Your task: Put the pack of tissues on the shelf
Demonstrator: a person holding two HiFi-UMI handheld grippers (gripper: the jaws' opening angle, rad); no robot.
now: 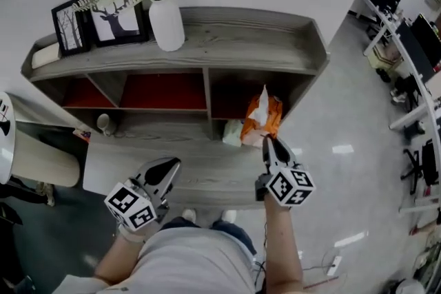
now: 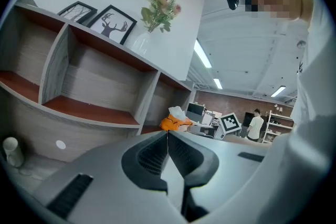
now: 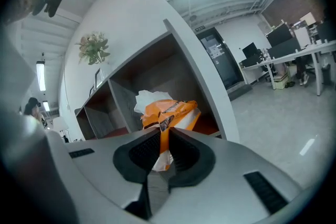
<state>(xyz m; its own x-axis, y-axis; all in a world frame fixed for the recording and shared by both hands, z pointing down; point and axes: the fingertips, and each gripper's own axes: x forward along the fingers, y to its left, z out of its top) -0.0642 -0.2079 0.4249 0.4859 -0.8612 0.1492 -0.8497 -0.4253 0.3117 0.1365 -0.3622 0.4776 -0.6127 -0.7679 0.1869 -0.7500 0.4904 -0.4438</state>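
The pack of tissues [image 1: 262,118] is orange with white tissue sticking out of its top. It stands upright at the mouth of the right compartment of the grey shelf [image 1: 248,45]. My right gripper [image 1: 269,142] is shut on its lower end. In the right gripper view the pack [image 3: 169,112] rises from between the closed jaws of the right gripper [image 3: 164,135], with the compartment behind it. My left gripper [image 1: 167,171] hangs over the lower ledge to the left, shut and holding nothing. The left gripper view shows the left gripper [image 2: 167,137] closed and the pack [image 2: 175,122] far off.
A white vase of flowers [image 1: 167,23] and picture frames [image 1: 117,21] stand on the shelf top. A small white cup [image 1: 105,124] sits on the lower ledge at left, and a pale packet [image 1: 233,132] lies beside the pack. Office desks [image 1: 408,45] are at right.
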